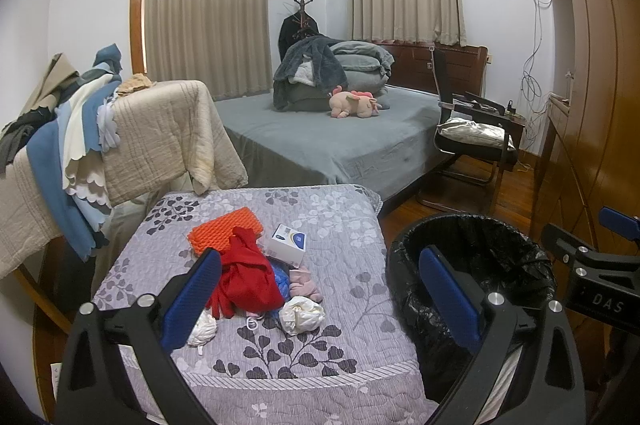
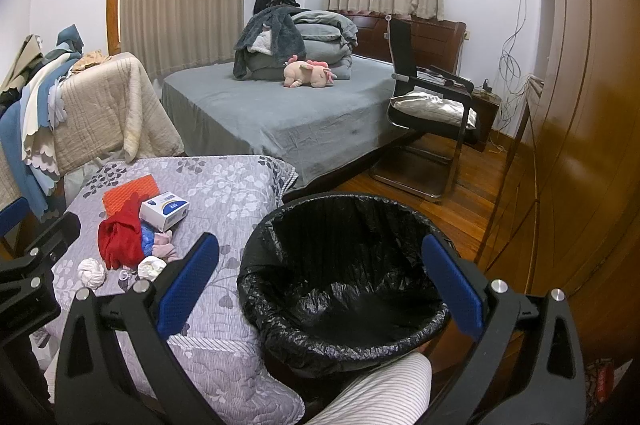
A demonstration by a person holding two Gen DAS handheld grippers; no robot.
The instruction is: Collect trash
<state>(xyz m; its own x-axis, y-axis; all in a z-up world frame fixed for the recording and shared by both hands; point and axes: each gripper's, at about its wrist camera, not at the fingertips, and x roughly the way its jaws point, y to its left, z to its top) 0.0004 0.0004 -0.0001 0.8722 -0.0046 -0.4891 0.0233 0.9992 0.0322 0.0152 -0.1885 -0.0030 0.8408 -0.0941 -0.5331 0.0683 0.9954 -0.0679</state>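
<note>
Black plastic is lining the bin [image 2: 344,265], which is standing on the floor just beside the quilted surface [image 1: 320,225], and it is looking empty to me. I am holding my left gripper [image 1: 320,299] over the quilt with its jaws spread wide and nothing between them; my right gripper [image 2: 320,285] is hanging over the bin's mouth, equally wide and equally empty.

The trash is sitting in a heap on the quilt: two crumpled white wads [image 1: 301,314] [image 1: 203,330], a small white box [image 1: 286,242], an orange foam sheet [image 1: 224,231], a red cloth [image 1: 246,279], something blue and crinkly under it, and a pink piece [image 1: 304,283] beside that.

What is worrying me is the tangle. Closing on the nearer wad, I am likely to be snagging the red cloth or the quilt itself, dragging the whole pile along. The wads are looking soft and could be slipping out mid-carry. The liner's loose rim is also sagging inward, so a careless drop could be catching on it or landing on the floor.
</note>
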